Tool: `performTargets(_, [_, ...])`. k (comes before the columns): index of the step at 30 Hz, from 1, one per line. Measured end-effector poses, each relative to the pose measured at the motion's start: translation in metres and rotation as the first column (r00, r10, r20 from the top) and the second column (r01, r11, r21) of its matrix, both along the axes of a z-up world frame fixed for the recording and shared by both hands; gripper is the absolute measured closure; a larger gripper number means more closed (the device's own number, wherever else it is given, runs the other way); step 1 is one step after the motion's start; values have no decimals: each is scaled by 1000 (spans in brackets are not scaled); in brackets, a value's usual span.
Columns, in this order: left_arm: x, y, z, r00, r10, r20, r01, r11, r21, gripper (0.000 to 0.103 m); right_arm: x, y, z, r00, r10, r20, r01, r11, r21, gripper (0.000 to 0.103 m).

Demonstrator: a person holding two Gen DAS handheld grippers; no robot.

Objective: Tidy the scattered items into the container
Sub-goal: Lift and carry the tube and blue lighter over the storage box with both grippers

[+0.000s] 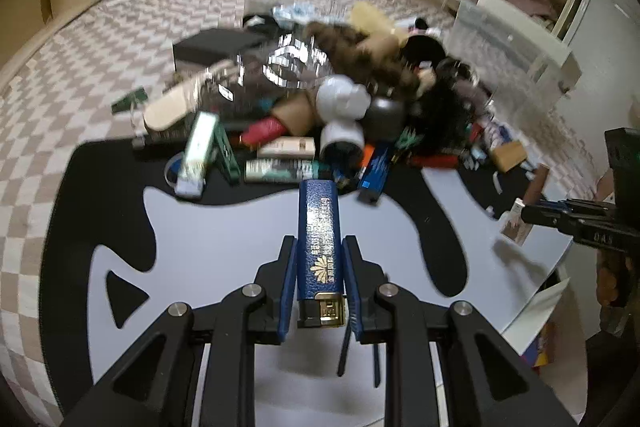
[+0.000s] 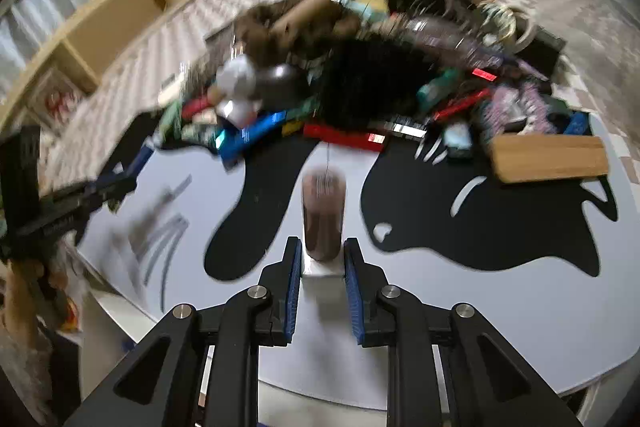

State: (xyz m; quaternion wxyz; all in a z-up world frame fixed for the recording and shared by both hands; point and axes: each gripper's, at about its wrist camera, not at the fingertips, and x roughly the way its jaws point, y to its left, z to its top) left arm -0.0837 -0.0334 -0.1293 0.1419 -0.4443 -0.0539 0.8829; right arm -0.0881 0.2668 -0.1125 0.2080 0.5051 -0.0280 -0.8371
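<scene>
The left gripper (image 1: 320, 267) was clamped on a blue lighter (image 1: 321, 247) whose long axis ran straight out along its fingers toward the pile (image 1: 340, 99), while the right gripper (image 2: 322, 267) likewise gripped a brown lighter (image 2: 323, 215); no container was identifiable.

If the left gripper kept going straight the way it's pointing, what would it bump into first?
Probably the table. The left gripper, shut on a blue lighter, tilts down towards bare tabletop. The pile's teal lighter lies further along, though depth is hard to judge.
</scene>
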Motion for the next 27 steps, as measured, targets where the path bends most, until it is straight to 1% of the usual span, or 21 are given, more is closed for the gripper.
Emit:
performTargets(2, [3, 0, 9, 1000, -2, -22, 2, 1000, 11, 81, 1, 4, 10, 1000, -14, -24, 13, 1000, -16, 81])
performTargets(5, [8, 1, 21, 999, -7, -48, 8, 1000, 25, 81, 5, 8, 17, 999, -16, -36, 15, 1000, -27, 81])
performTargets(10, [17, 7, 39, 996, -27, -89, 31, 999, 43, 81, 11, 14, 29, 999, -18, -49, 14, 997, -74, 81])
performTargets(14, [26, 15, 51, 992, -52, -119, 58, 997, 51, 81, 17, 12, 41, 998, -5, -62, -2, 993, -121, 81])
performTargets(18, [36, 23, 61, 987, -80, -141, 89, 994, 59, 81, 31, 16, 58, 997, 20, -75, -33, 985, -171, 81])
performTargets(22, [47, 32, 64, 983, -109, -147, 119, 991, 63, 81, 48, 20, 63, 997, 59, -53, -68, 977, -203, 81])
performTargets(27, [64, 47, 59, 980, -148, -131, 156, 986, 59, 81, 69, 15, 54, 994, 107, -17, -108, 974, -199, 81])
